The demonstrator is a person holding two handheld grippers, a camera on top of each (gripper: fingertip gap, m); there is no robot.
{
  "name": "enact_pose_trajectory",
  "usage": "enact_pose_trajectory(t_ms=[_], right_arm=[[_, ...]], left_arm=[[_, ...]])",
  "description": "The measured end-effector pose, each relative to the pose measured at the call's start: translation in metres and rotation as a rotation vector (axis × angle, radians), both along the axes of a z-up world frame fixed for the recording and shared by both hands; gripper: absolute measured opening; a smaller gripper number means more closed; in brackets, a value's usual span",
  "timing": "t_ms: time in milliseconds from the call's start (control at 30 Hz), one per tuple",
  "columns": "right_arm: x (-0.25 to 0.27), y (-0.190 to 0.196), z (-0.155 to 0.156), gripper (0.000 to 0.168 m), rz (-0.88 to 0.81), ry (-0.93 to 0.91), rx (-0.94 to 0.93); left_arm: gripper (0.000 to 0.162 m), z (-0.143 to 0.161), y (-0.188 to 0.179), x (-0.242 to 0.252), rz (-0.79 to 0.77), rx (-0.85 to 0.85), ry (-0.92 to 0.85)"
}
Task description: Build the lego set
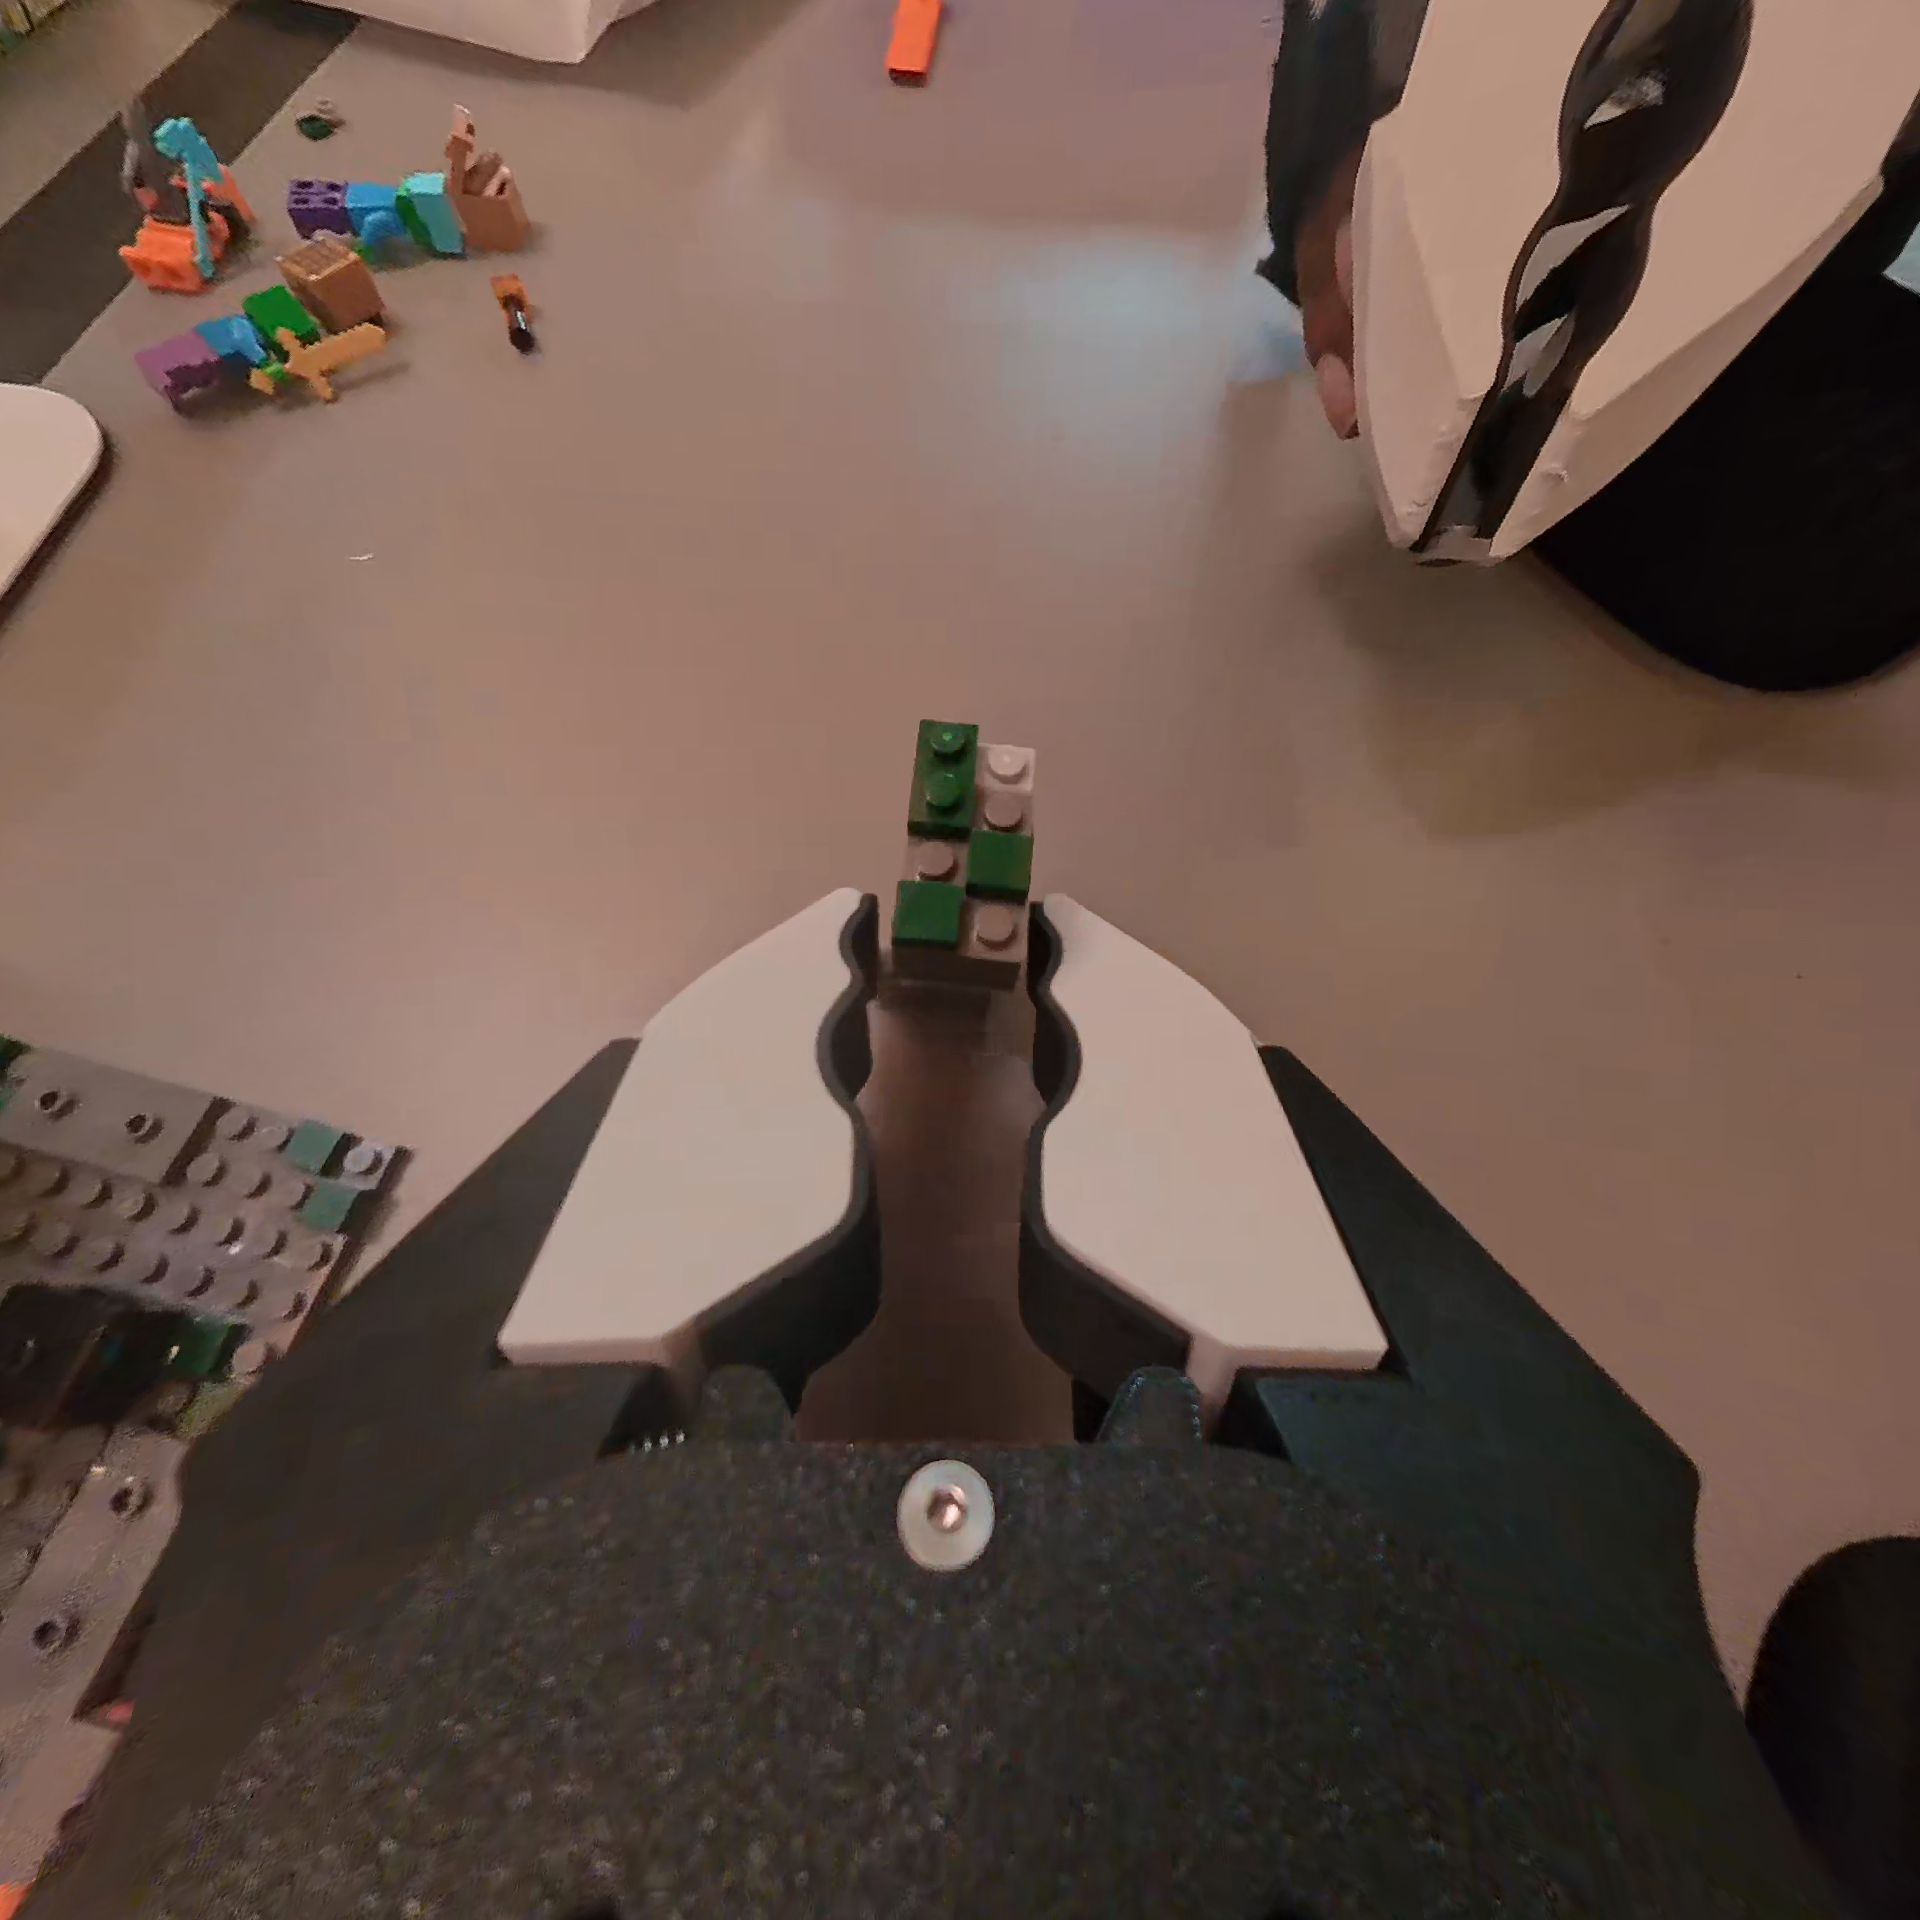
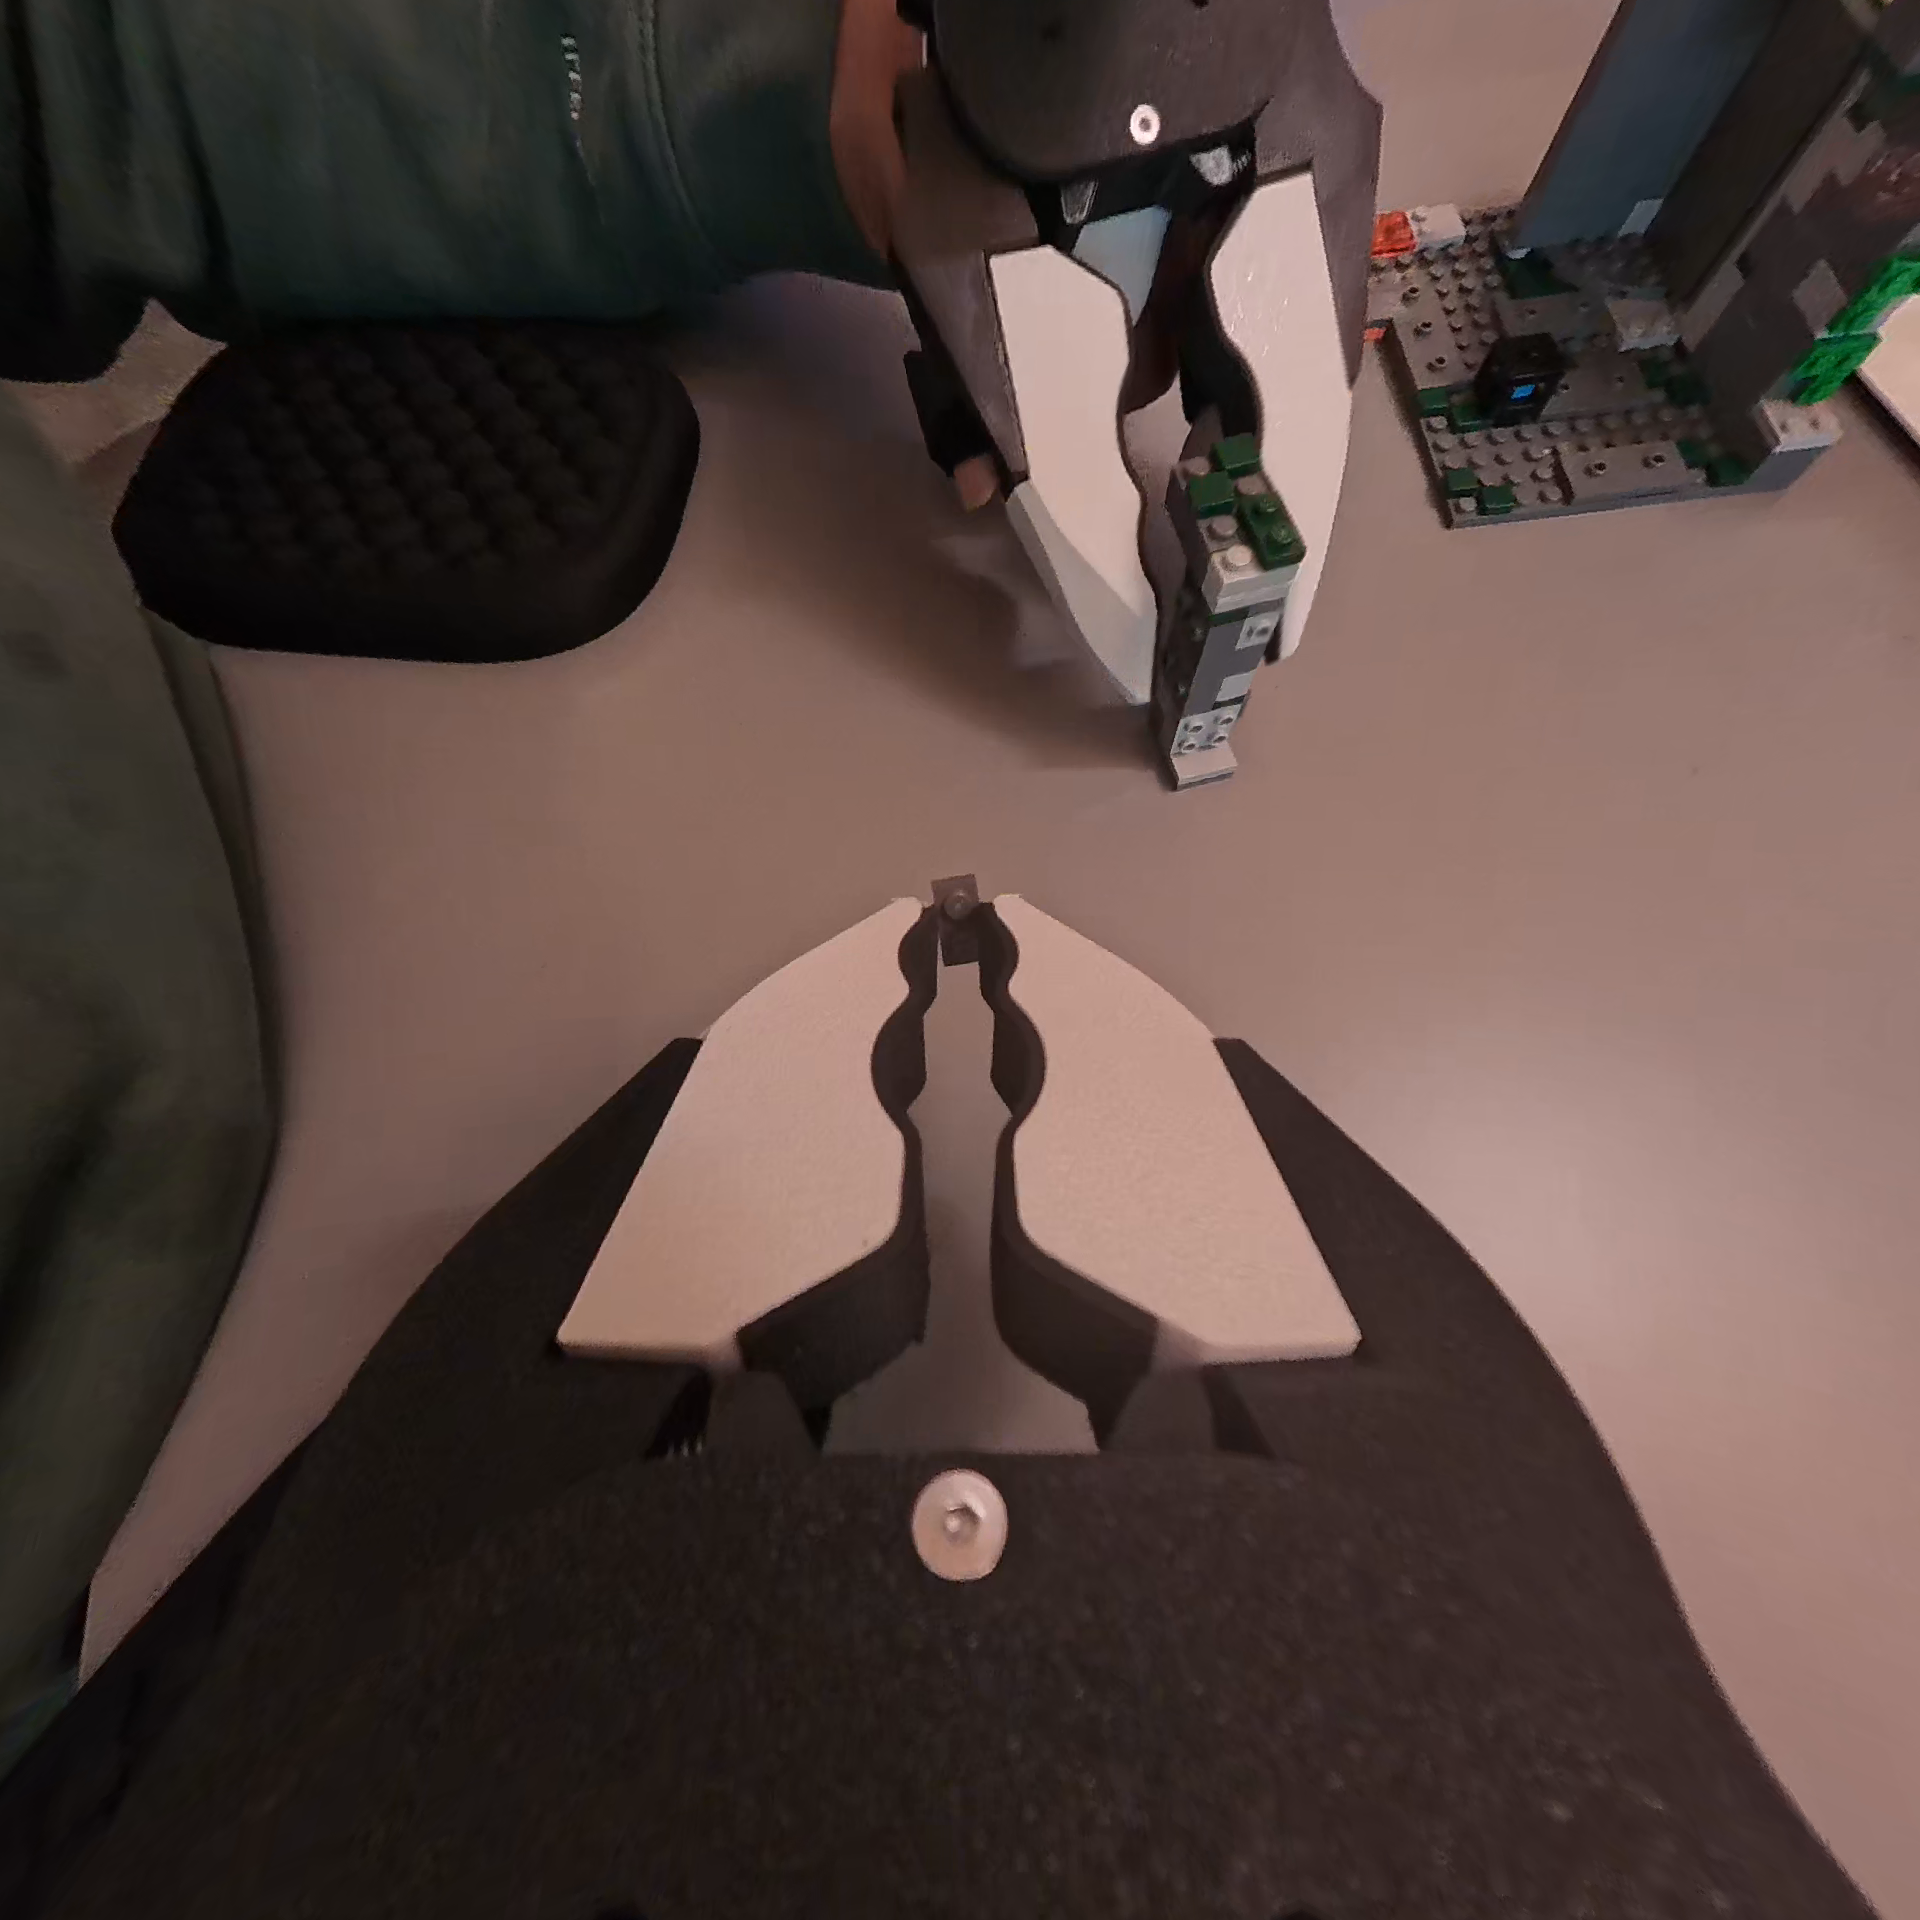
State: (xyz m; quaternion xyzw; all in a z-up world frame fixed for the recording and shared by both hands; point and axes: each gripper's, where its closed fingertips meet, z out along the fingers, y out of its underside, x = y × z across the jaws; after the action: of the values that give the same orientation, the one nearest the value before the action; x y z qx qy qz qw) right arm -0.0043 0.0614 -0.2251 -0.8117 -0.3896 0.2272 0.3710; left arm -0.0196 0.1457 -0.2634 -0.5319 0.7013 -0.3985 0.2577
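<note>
A plain grey desk (image 1: 727,623) carries scattered lego. The left tool (image 1: 951,925) is clamped on the top of a tall grey-and-green column (image 1: 966,842), which stands upright on the desk; from the right wrist view the same column (image 2: 1221,623) shows its full height, its foot on the surface, its upper part between the white fingers (image 2: 1049,416). The right tool (image 2: 958,920) is narrowed to a slit and pinches a small dark-grey piece (image 2: 956,914) at its tips, held above the desk, well apart from the column. A grey studded baseplate (image 2: 1538,436) with a tall build (image 2: 1704,187) sits just beyond the column. A loose heap of coloured figures (image 1: 312,270) lies far off to the left. A black pad (image 2: 405,488) lies near a green sleeve (image 2: 416,135).
</note>
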Motion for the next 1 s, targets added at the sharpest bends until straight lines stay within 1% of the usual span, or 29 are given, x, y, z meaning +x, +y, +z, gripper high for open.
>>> enact_pose_trajectory(t_ms=[100,233,433,567,633,800,1000], right_arm=[[-0.002,0.005,0.003,0.007,-0.008,-0.001,0.009],[-0.003,0.018,0.009,0.007,-0.009,-0.045,0.035],[-0.01,0.032,0.021,0.007,0.085,-0.231,0.113],[-0.012,0.036,0.018,0.007,0.148,-0.365,0.108],[-0.015,0.037,0.016,0.007,0.169,-0.405,0.098],[-0.017,0.041,0.009,0.007,0.195,-0.466,0.069],[-0.018,0.043,0.007,0.007,0.195,-0.476,0.068]], left_arm=[[0.019,-0.001,-0.005,0.002,0.001,0.008,-0.009],[0.019,-0.001,-0.018,0.006,0.012,0.023,0.0],[0.019,-0.001,-0.039,0.011,-0.005,0.03,-0.002],[0.019,-0.001,-0.042,0.011,0.002,0.026,-0.005],[0.019,-0.001,-0.043,0.011,0.0,0.026,-0.007],[0.019,-0.001,-0.044,0.011,0.004,0.016,-0.009],[0.019,-0.001,-0.044,0.011,0.001,0.008,-0.009]])
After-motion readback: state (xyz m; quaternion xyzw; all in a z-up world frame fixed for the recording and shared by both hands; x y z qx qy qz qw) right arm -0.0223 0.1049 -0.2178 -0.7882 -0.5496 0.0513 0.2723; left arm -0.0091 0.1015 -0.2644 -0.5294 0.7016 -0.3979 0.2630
